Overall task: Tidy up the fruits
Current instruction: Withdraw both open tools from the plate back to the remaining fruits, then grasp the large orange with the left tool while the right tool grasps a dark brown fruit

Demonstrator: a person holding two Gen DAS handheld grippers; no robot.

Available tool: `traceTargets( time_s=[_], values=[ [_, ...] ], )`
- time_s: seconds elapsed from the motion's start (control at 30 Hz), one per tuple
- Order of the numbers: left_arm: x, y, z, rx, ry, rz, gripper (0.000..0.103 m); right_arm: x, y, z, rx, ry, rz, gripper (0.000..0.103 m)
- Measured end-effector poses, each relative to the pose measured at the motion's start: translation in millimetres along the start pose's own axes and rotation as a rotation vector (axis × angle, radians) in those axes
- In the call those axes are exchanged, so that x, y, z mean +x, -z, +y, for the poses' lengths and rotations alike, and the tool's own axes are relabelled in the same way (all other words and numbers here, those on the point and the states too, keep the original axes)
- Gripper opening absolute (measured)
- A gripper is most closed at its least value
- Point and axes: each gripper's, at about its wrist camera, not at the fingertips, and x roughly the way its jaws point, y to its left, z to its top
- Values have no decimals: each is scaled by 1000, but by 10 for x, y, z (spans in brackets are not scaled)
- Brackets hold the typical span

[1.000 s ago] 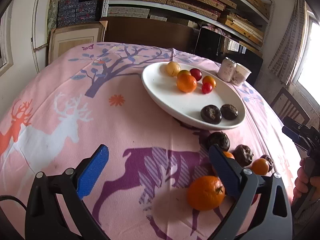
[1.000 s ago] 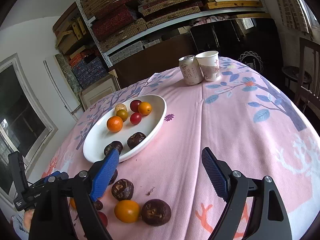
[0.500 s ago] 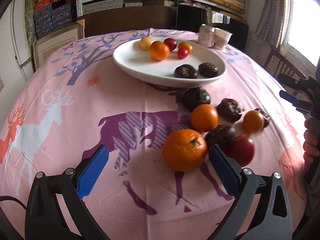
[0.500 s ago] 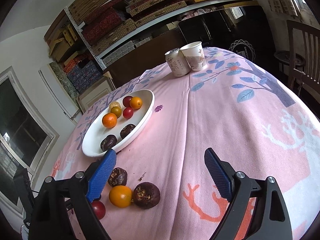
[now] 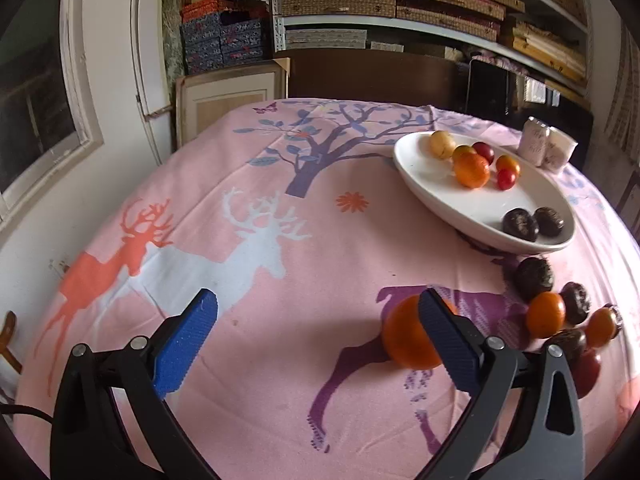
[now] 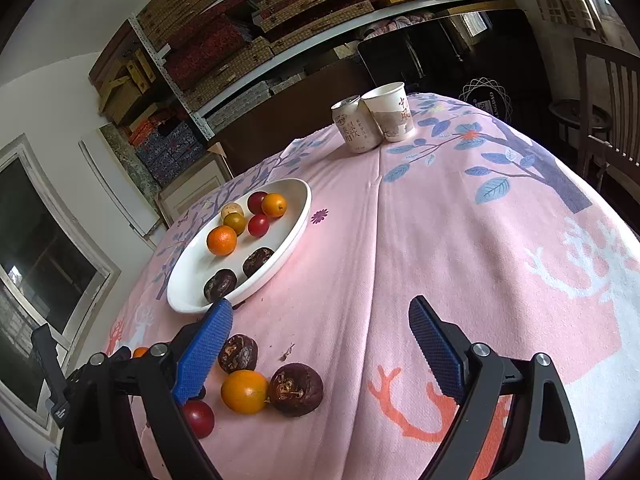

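A white oval plate [image 5: 448, 196] [image 6: 192, 268] holds several fruits: oranges, red and yellow ones, two dark wrinkled ones. Loose fruits lie on the pink tablecloth near it. A large orange [image 5: 404, 340] sits partly behind the right finger of my left gripper [image 5: 318, 336], which is open and empty. More loose fruits [image 5: 548, 314] lie right of it. My right gripper [image 6: 320, 344] is open and empty; a small orange [image 6: 244, 391], a dark fruit [image 6: 296, 389], another dark fruit [image 6: 238, 353] and a red fruit [image 6: 199, 418] lie by its left finger.
A drink can [image 6: 356, 126] and a paper cup [image 6: 390, 112] stand at the far side of the table. The pink deer-print tablecloth [image 5: 260, 248] covers the round table. Shelves with boxes stand behind; a chair [image 6: 608, 108] is at the right.
My left gripper has swung left and back, so the large orange shifted from between the fingers to behind the right finger. The right gripper has shifted slightly and stayed open.
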Motion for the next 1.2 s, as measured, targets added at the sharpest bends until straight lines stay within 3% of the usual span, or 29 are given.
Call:
traceTargets(
  time_s=[0.23,0.4,0.57,0.7,0.77,0.83,0.9,1.03,1.2],
  values=[
    [9,74,-343,163,53,26,98,1,2,0,-1,0,2,90],
    [53,143,-363,170,130,96,98,10,8,6,-1,1,7,90],
    [95,183,-369,169,127,130,98,41,74,79,-47,2,42,90],
    [277,190,-299,127,105,220,98,74,245,226,-175,48,110,90],
    [329,192,-252,100,100,247,98,89,300,264,-215,56,135,82],
    [311,190,-238,94,106,237,98,117,322,263,-222,54,158,65],
    [326,193,-251,99,100,243,98,183,343,271,-229,58,198,54],
    [333,195,-269,112,87,246,99,235,397,346,-283,79,235,53],
    [327,193,-266,113,86,247,99,264,488,494,-445,119,285,53]
  ],
)
